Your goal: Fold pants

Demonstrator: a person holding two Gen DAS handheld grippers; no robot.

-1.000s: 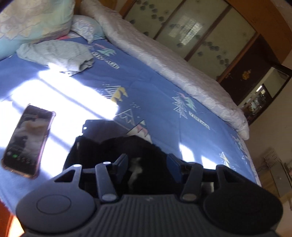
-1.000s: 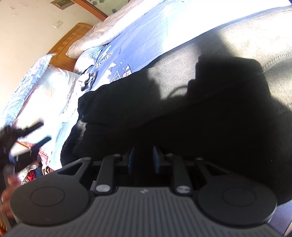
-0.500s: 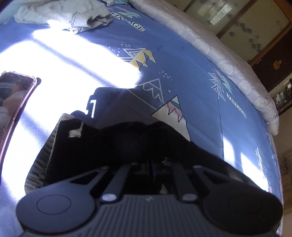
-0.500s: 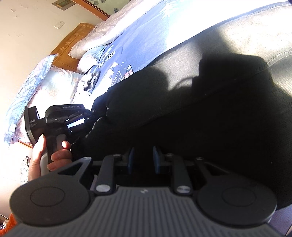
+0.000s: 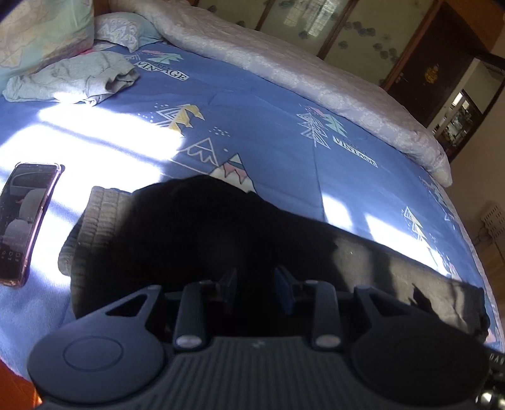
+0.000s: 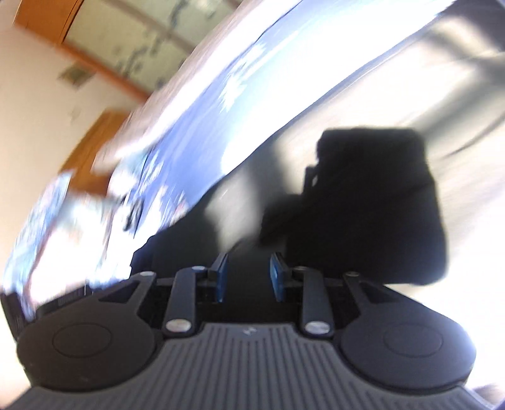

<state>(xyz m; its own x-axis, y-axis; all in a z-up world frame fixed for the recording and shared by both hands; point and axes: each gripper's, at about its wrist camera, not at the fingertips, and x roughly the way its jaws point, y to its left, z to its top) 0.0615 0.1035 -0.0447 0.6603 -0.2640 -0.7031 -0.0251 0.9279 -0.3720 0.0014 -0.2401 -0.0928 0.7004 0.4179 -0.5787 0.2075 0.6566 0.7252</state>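
Your left gripper [image 5: 255,285] has its jaws a little apart, having just been opening, and the black pants [image 5: 195,233] lie under and between them; the cloth there is too dark to tell whether the pads press it, though a clear gap shows between the fingers. Ahead of those fingers the pants lie in a dark heap on the blue bedsheet [image 5: 268,126], with a ribbed band [image 5: 94,220] catching the sun at the left end and a leg stretching off toward the right edge of the bed. Left of the pants, apart from them, a phone [image 5: 26,220] lies face up in the sunlight. Farther off a crumpled grey garment [image 5: 72,79] lies near the pillows [image 5: 41,28], and a pale rolled quilt [image 5: 300,72] runs along the far side of the bed below a dark wooden cabinet [image 5: 419,72]. Your right gripper [image 6: 246,276] also stands slightly parted, its jaws just having been opening, with no cloth seen pinched between the blue pads. Its view is badly smeared by motion. Beyond the fingers the pants [image 6: 363,205] show as a dark sunlit expanse, with the blue sheet [image 6: 205,126] behind.
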